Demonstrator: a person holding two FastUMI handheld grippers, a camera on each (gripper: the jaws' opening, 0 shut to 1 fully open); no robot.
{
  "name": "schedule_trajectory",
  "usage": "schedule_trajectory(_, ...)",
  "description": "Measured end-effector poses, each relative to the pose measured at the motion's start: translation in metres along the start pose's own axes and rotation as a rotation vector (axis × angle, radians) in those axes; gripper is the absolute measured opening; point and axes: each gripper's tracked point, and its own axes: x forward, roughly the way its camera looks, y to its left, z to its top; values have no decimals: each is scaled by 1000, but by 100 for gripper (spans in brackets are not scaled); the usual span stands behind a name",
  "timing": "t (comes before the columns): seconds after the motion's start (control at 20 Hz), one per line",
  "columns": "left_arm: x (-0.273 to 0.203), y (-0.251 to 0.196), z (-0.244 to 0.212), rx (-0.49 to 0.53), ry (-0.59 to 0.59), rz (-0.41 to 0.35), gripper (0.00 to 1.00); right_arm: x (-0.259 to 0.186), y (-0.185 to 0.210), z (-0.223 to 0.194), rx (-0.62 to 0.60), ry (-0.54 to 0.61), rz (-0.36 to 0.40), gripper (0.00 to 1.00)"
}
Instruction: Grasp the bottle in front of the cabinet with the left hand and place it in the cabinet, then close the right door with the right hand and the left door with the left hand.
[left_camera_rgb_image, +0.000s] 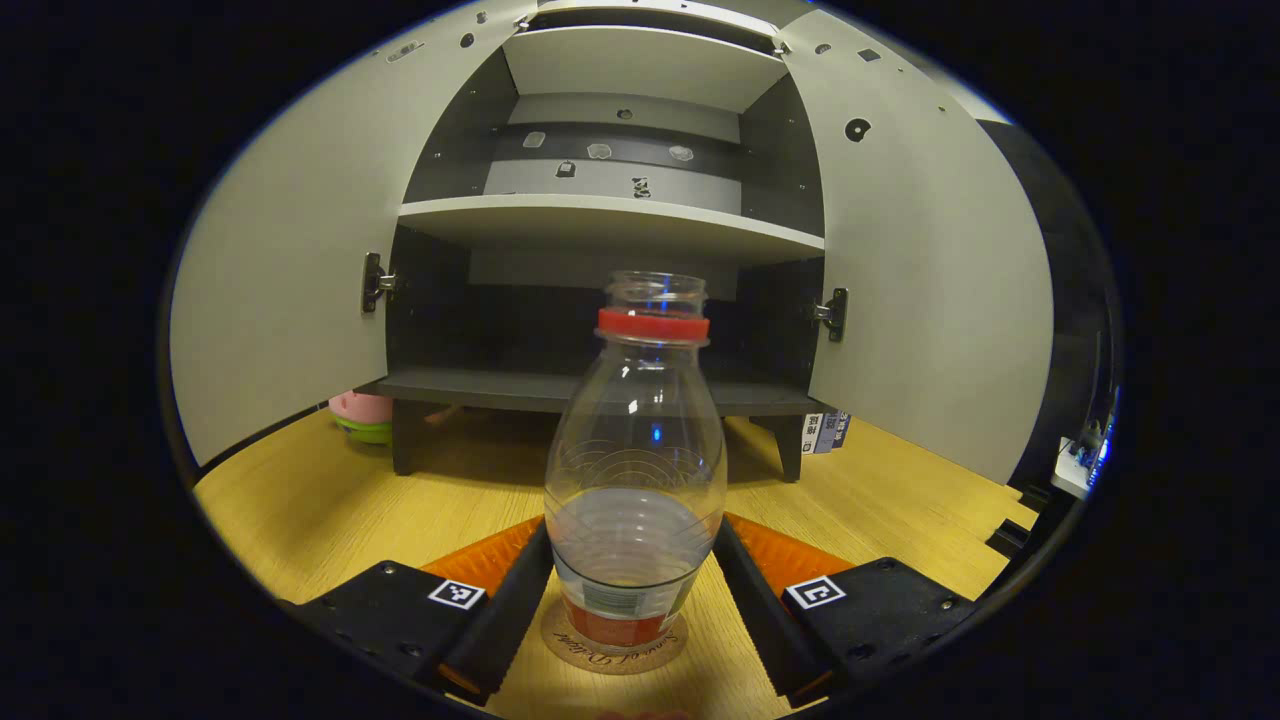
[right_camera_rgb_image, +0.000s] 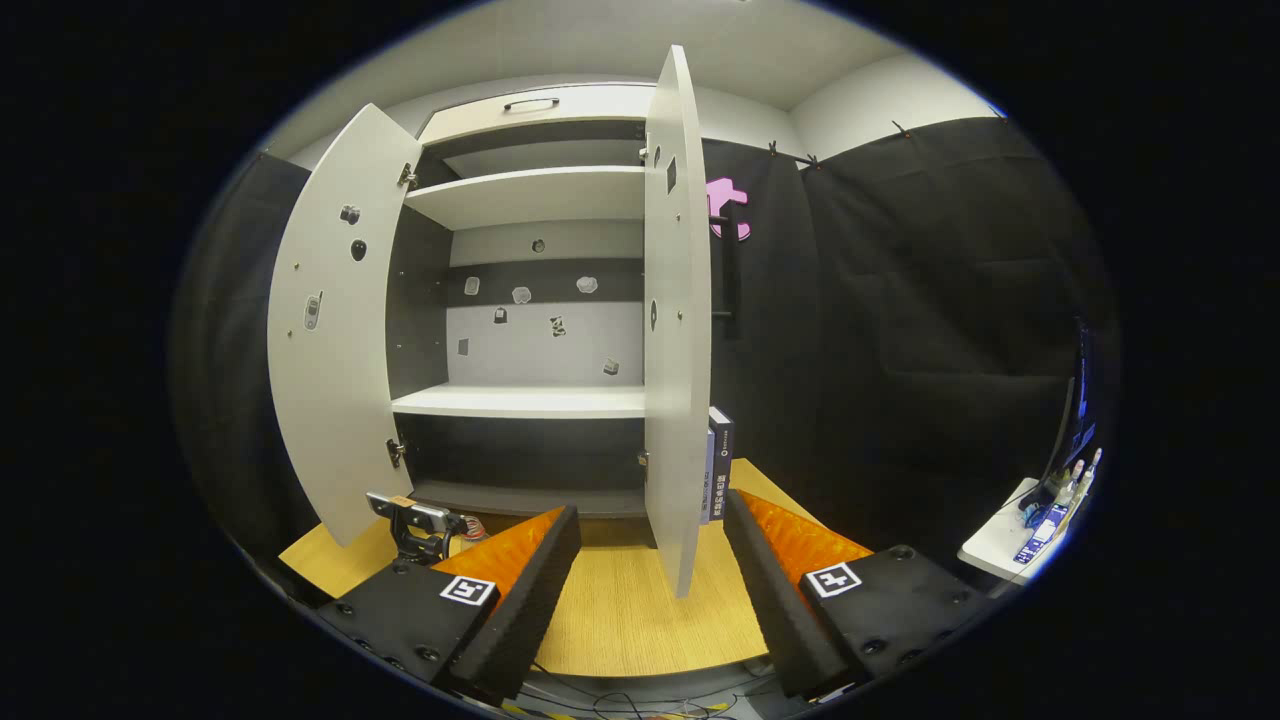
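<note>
A clear, capless bottle (left_camera_rgb_image: 636, 470) with a red neck ring stands upright on a round coaster (left_camera_rgb_image: 612, 650) on the wooden table (left_camera_rgb_image: 300, 500), in front of the cabinet. My left gripper (left_camera_rgb_image: 633, 560) is open; its fingers flank the bottle's lower part closely. The cabinet (left_camera_rgb_image: 600, 385) stands with both doors wide open, the left door (left_camera_rgb_image: 290, 270) and right door (left_camera_rgb_image: 920, 260) swung outward, and its bottom shelf is bare. In the right gripper view, my right gripper (right_camera_rgb_image: 650, 515) is open and holds nothing, just before the edge of the right door (right_camera_rgb_image: 675, 320). The left door (right_camera_rgb_image: 330, 350) shows beyond.
A pink and green object (left_camera_rgb_image: 362, 415) lies behind the left door. Books (right_camera_rgb_image: 718, 460) stand beside the cabinet's right side. A small white stand with items (right_camera_rgb_image: 1030, 530) sits far right. Cables (right_camera_rgb_image: 640, 705) hang past the table's front edge. Another hand-held unit (right_camera_rgb_image: 415, 520) shows low left.
</note>
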Motion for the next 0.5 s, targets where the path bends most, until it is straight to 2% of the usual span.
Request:
schedule_trajectory(0.1,-3,7,7,-7,-28,15,94,0,0,0,-1,0,1,97)
schedule_trajectory(0.15,-7,12,8,0,-32,37,87,-1,1,-1,0,1,3,97)
schedule_trajectory(0.2,-11,14,9,18,-25,31,73,-1,2,-2,1,1,6,97)
schedule_trajectory(0.25,-16,12,12,32,-20,15,69,-2,2,-2,3,1,8,97)
schedule_trajectory(0.4,-41,8,47,68,-42,-38,69,-1,2,-7,3,9,12,97)
schedule_trajectory(0.5,-61,12,72,71,-41,-38,69,-1,3,-8,8,10,14,97)
